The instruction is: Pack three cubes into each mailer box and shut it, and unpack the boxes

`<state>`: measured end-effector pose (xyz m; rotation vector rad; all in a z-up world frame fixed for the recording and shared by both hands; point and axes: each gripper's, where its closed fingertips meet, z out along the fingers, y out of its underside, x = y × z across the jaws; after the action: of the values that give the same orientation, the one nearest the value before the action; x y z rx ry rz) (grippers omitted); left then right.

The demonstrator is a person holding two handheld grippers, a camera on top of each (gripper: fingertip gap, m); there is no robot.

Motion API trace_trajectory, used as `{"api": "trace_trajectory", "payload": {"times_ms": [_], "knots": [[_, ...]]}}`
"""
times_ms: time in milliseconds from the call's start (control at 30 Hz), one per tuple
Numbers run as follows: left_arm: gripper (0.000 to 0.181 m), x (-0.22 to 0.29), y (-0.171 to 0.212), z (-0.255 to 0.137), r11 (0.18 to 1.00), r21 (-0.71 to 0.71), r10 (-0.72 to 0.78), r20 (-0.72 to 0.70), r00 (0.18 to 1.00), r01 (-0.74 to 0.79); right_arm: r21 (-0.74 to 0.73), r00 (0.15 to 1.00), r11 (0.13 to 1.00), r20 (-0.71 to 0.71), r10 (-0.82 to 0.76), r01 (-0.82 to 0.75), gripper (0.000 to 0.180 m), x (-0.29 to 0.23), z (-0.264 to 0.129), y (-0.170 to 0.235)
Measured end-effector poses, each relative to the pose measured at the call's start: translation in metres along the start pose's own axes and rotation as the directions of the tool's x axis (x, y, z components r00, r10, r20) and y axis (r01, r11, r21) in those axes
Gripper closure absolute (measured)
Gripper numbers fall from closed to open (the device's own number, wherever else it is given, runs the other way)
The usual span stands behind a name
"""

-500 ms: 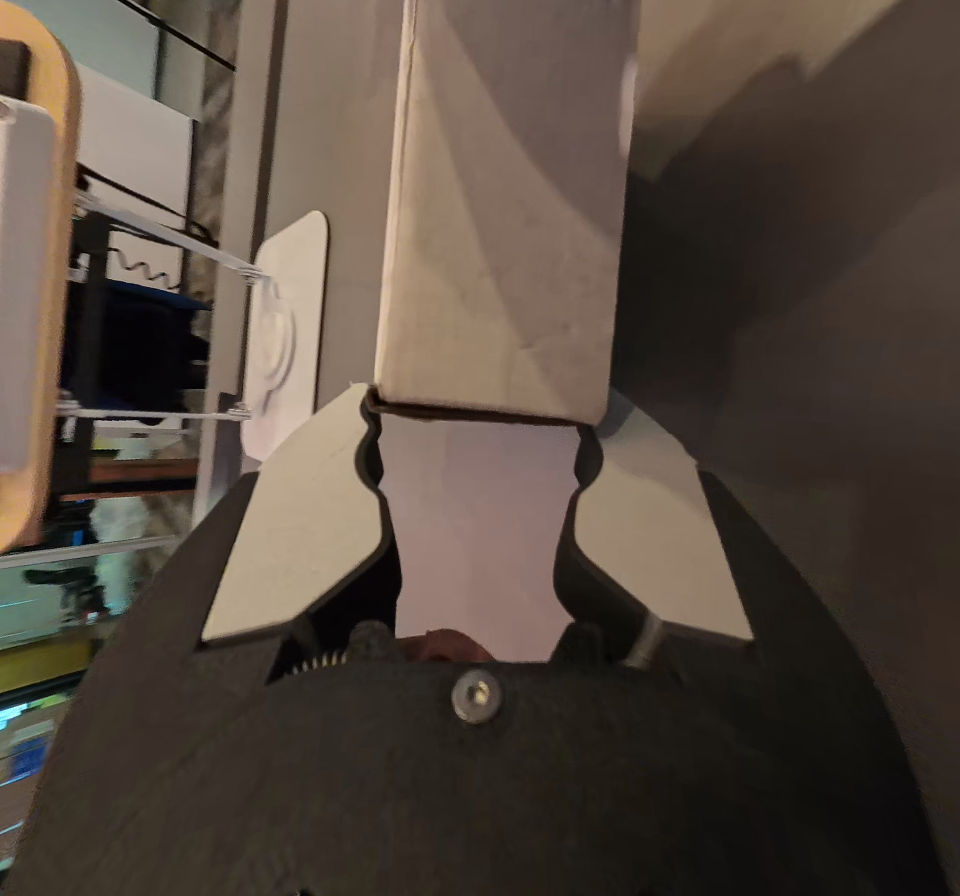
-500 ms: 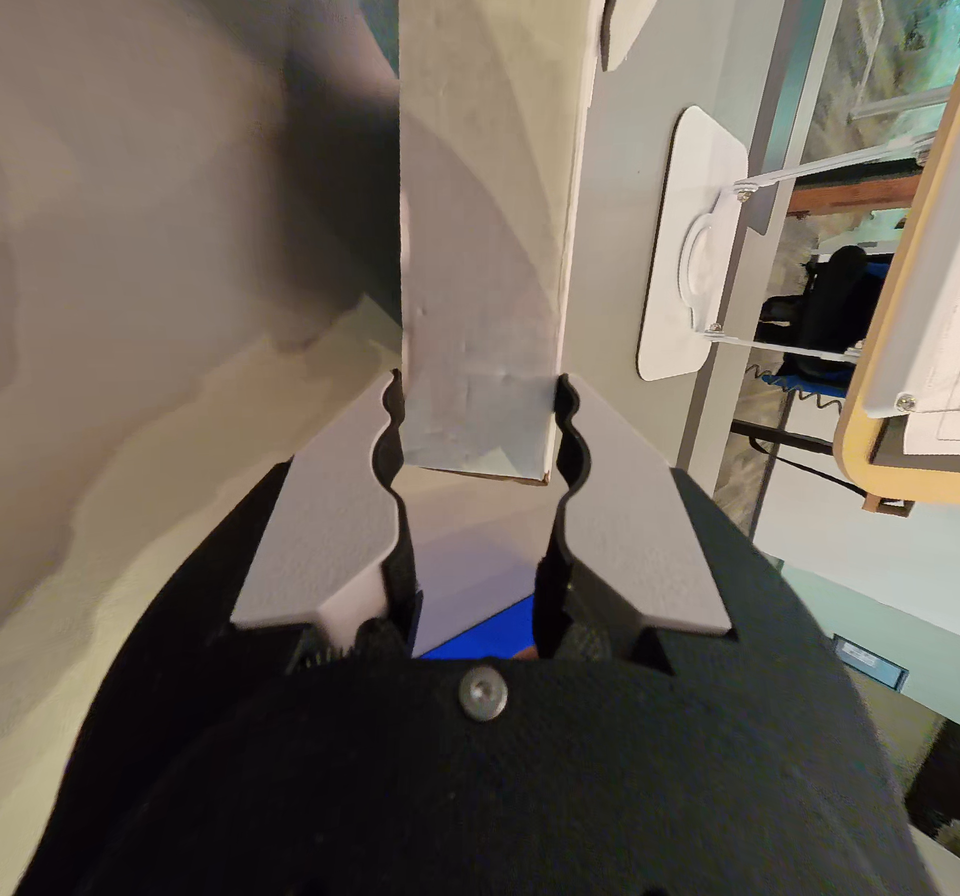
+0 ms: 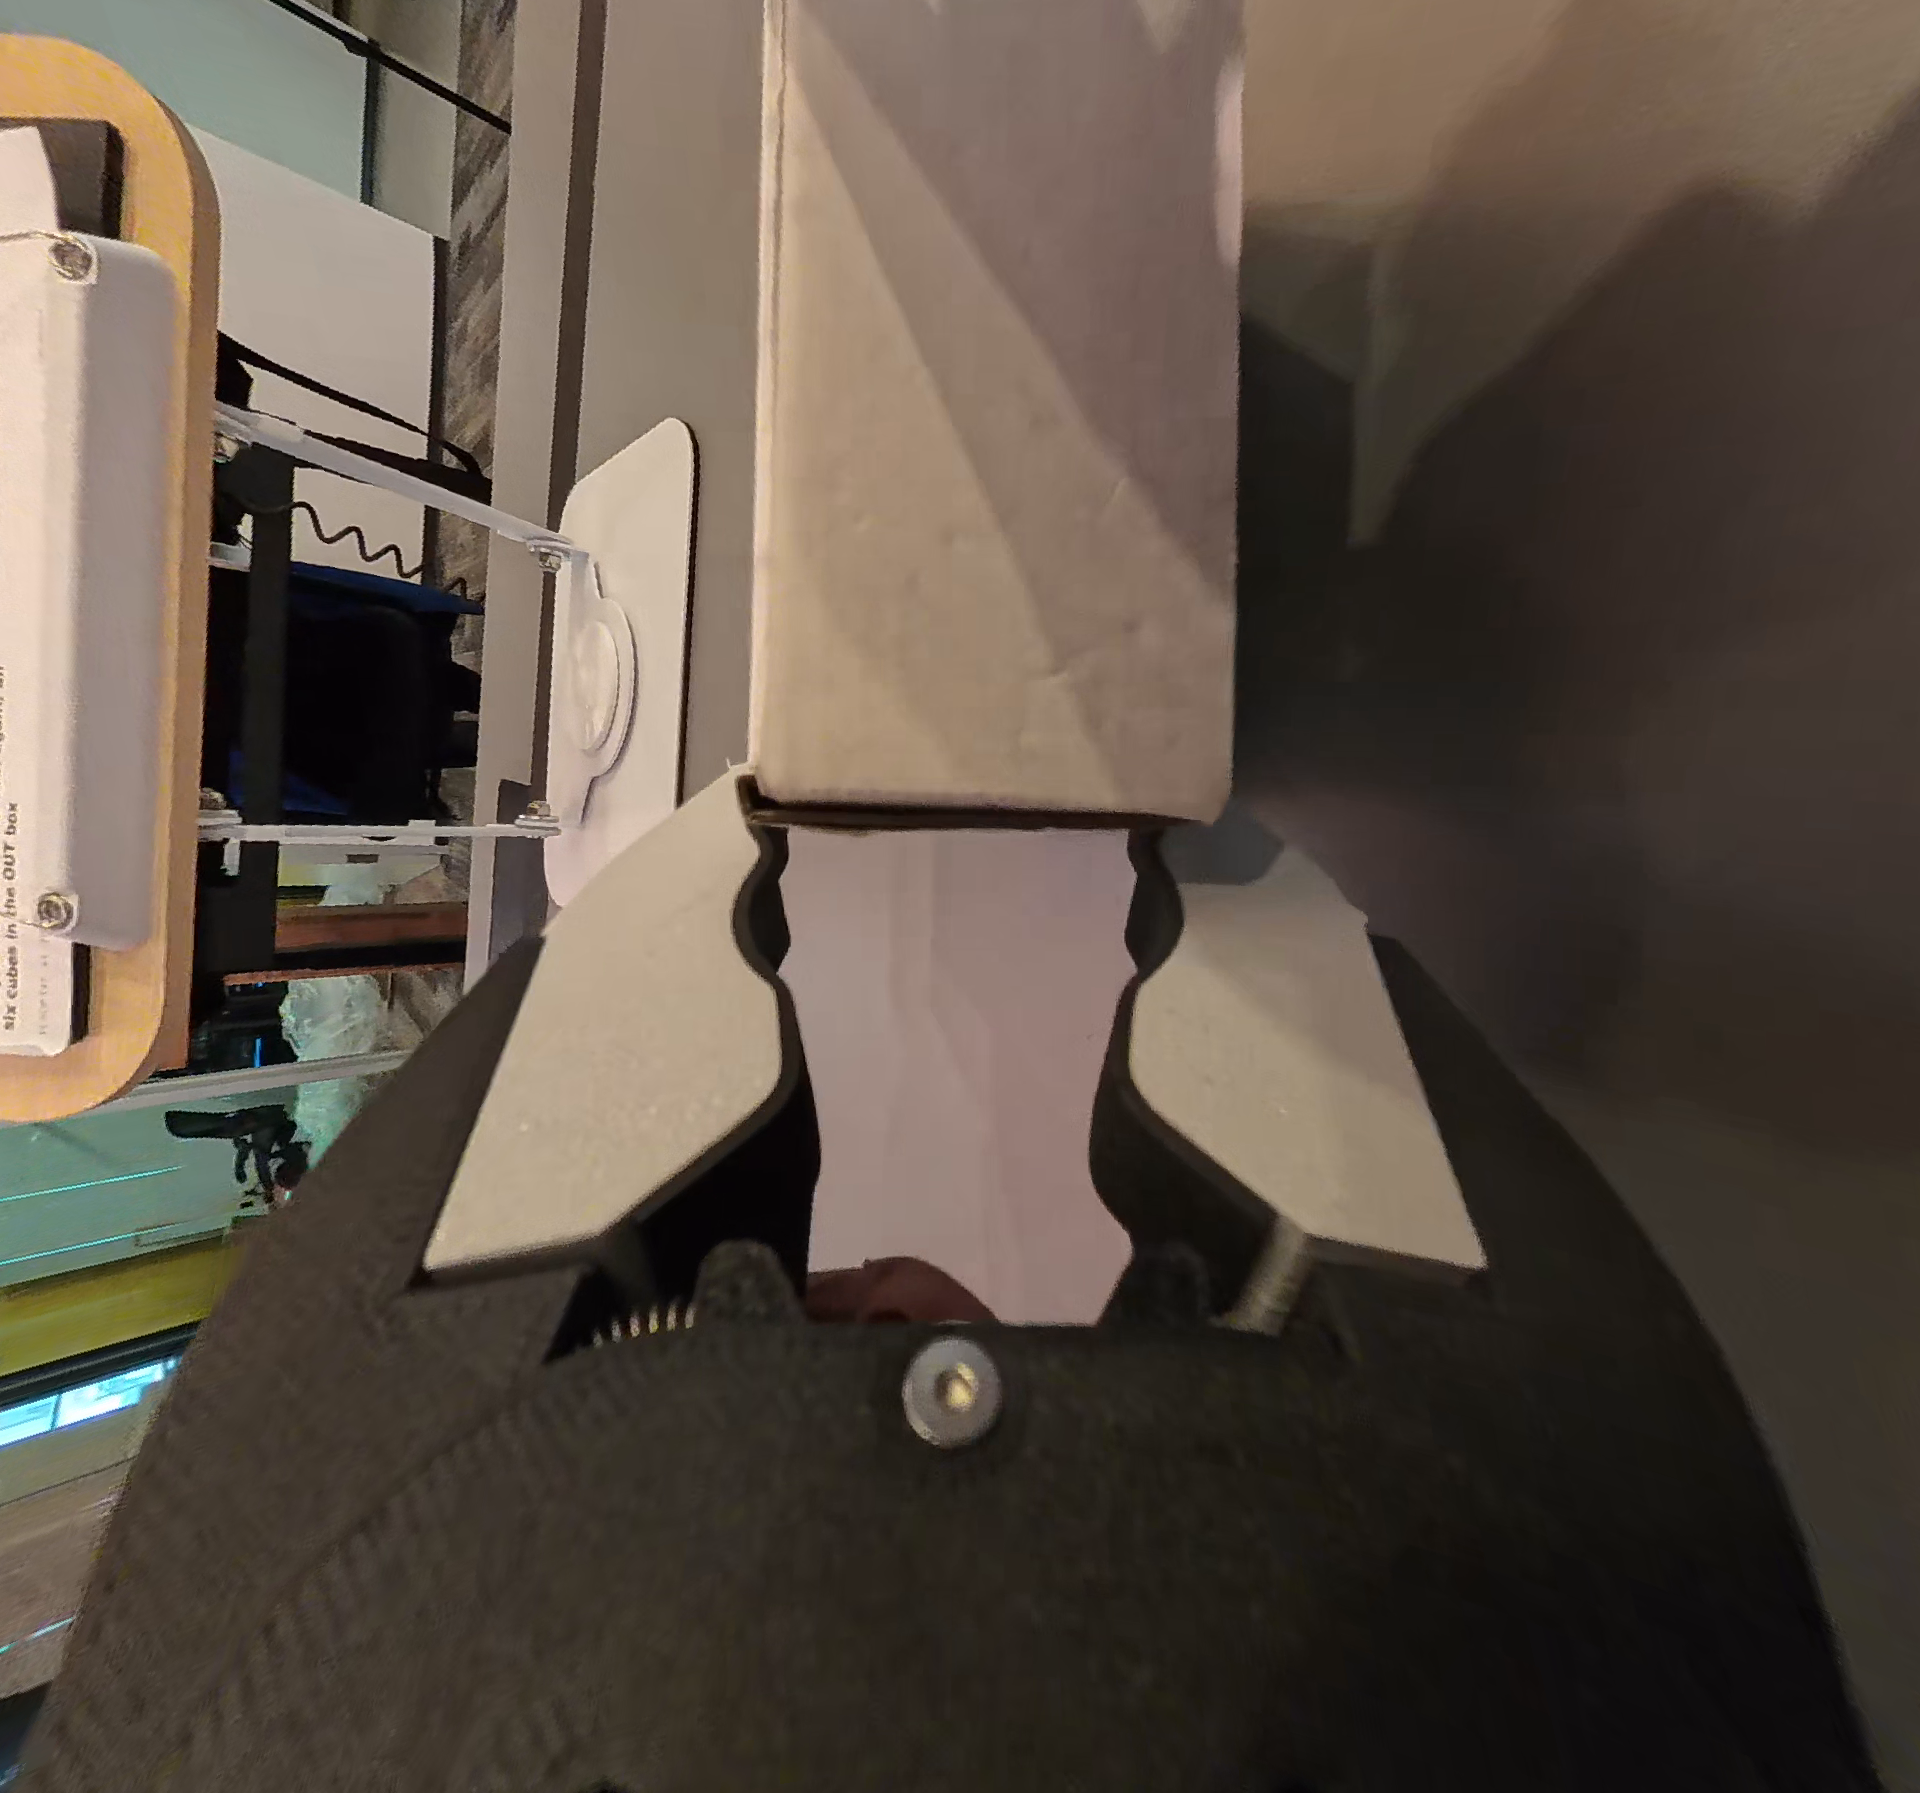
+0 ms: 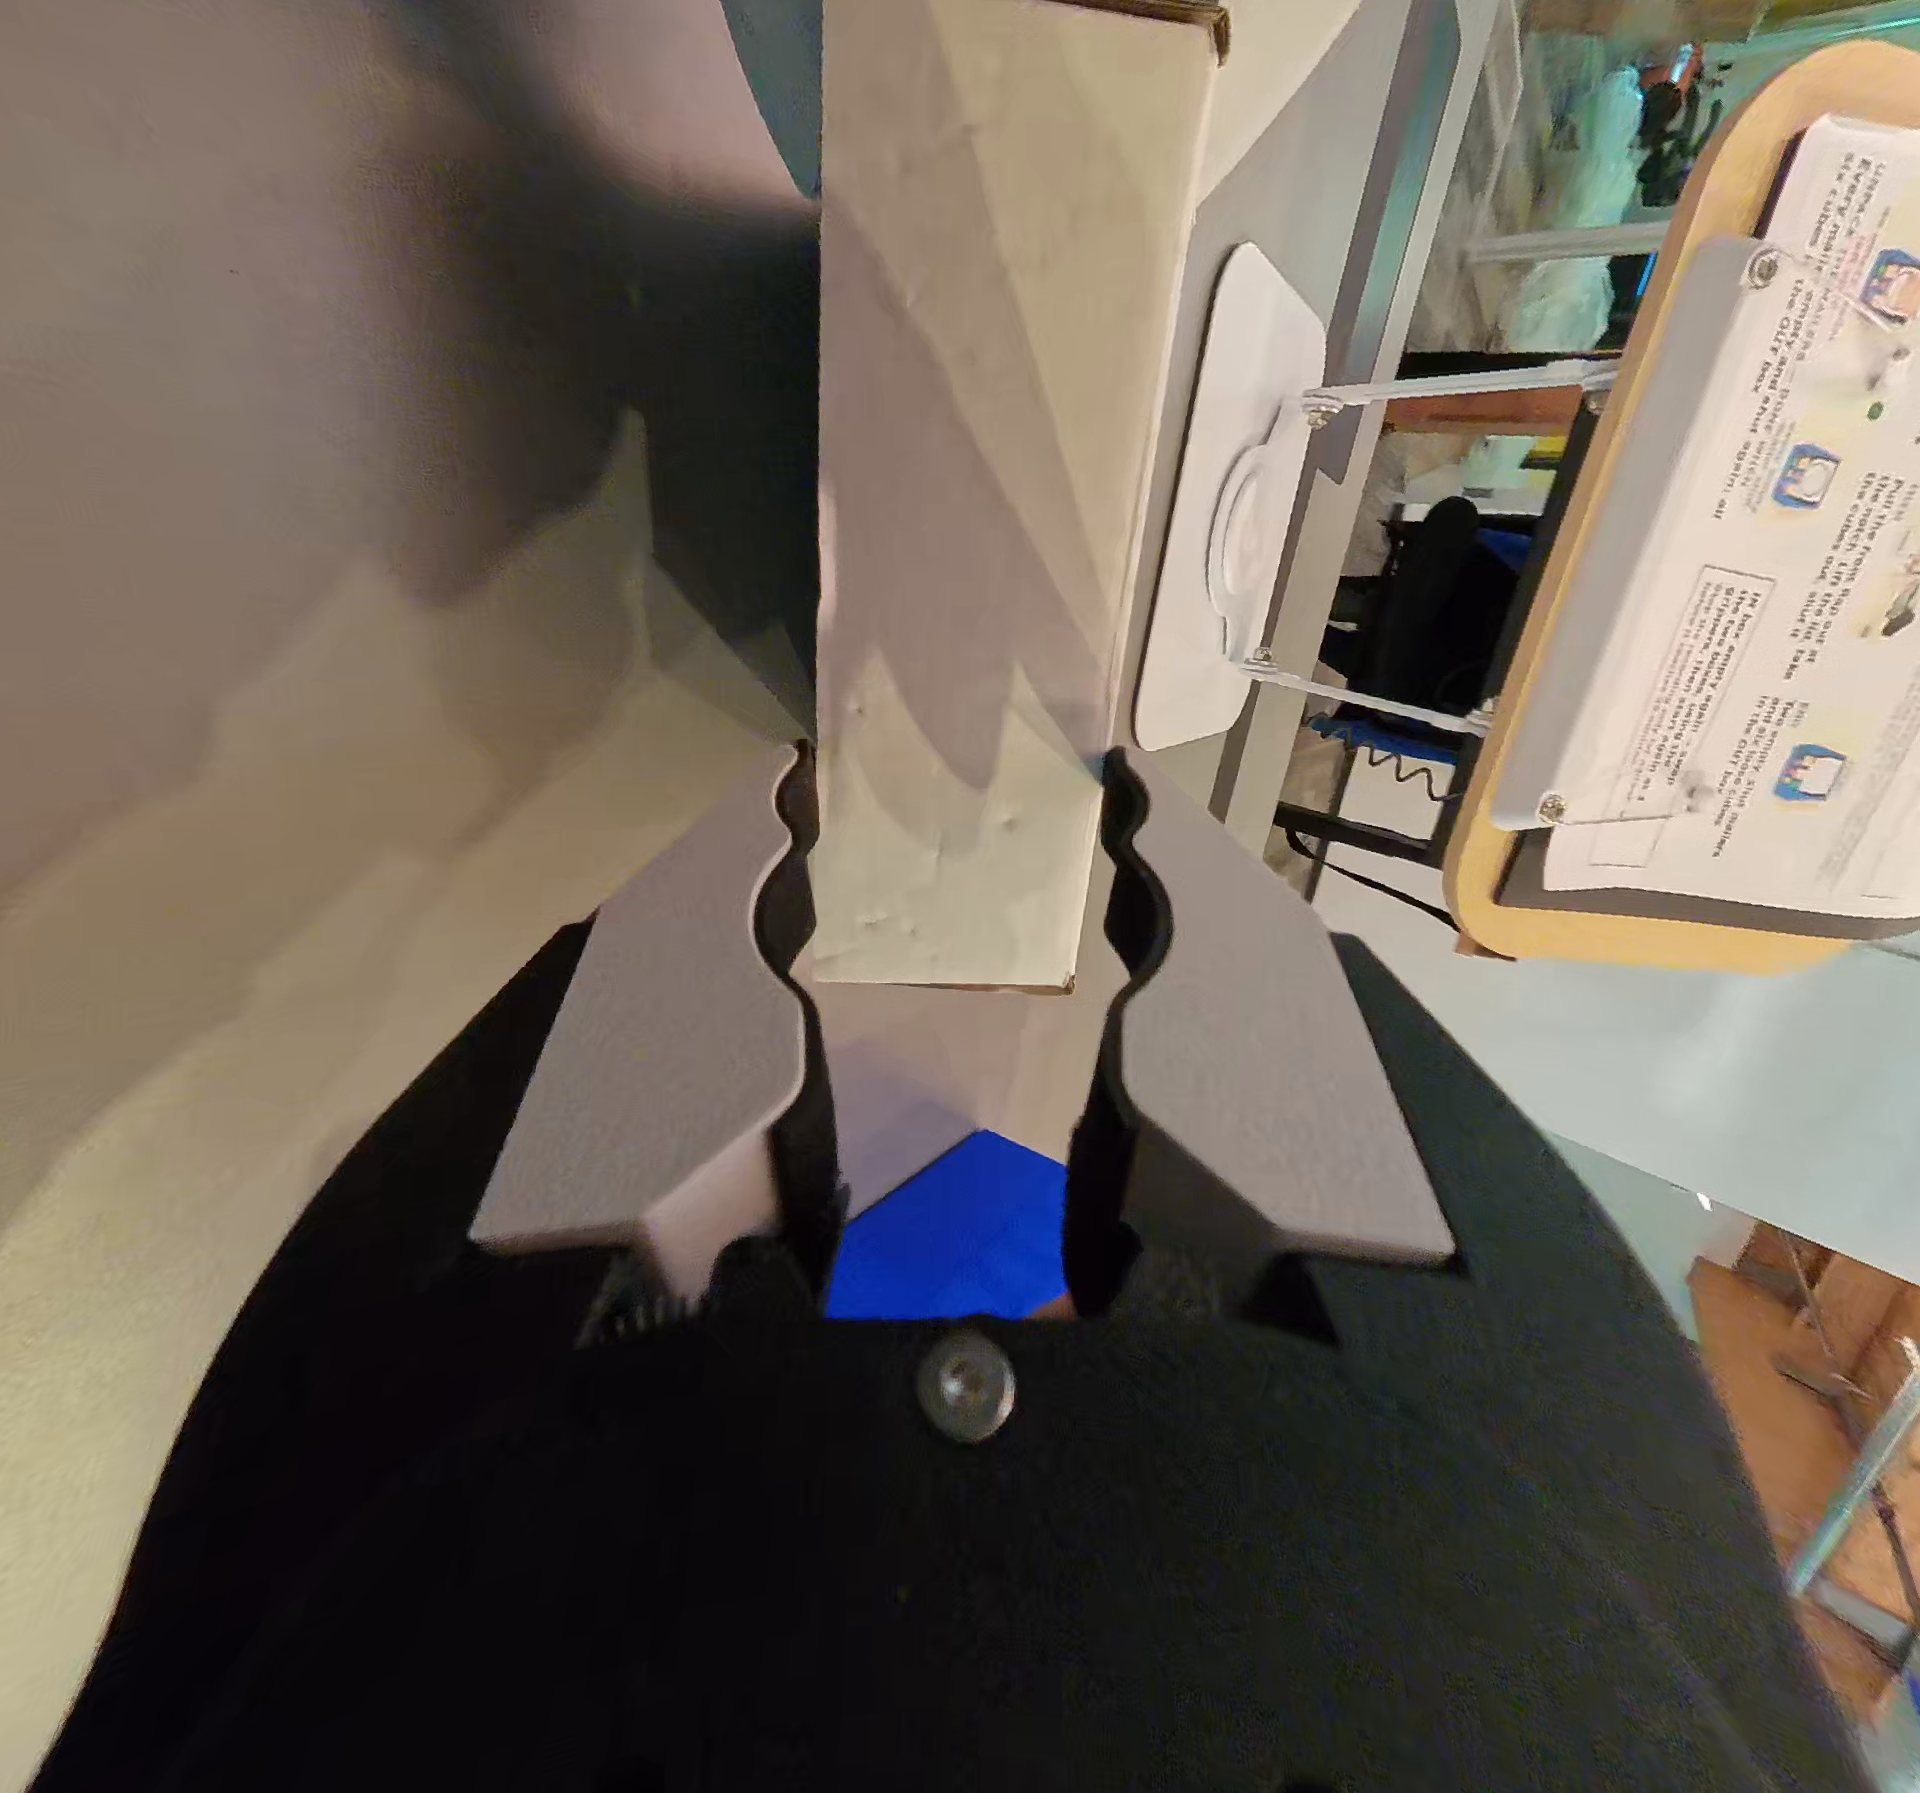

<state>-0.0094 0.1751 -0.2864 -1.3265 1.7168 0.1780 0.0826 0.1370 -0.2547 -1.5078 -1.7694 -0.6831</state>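
Right gripper fingers straddle white mailer box.

grey table, white mailer box and white stand base on it

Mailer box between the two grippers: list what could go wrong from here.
1. The left gripper meets only the end edge of the mailer box; the box could slip out.
2. The right gripper straddles the other end with a gap on one side, so the box may twist.
3. A blue cube sits under the right fingers and could be bumped.
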Motion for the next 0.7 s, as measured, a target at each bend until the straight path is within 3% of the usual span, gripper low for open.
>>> {"api": "trace_trajectory", "payload": {"times_ms": [433, 700], "knots": [[0.118, -0.002, 0.002, 0.001, 1.000, -0.011, 0.017, 0.002, 1.000, -0.017, 0.112, 0.948, 0.975, 0.276, 0.156, -0.193, 0.130, 0.002, -0.005, -0.002], [0.117, -0.002, 0.002, 0.002, 0.999, -0.013, 0.041, 0.013, 0.999, -0.040, 0.111, 0.790, 0.929, 0.568, 0.232, -0.353, 0.128, 0.003, -0.015, -0.005]]}}
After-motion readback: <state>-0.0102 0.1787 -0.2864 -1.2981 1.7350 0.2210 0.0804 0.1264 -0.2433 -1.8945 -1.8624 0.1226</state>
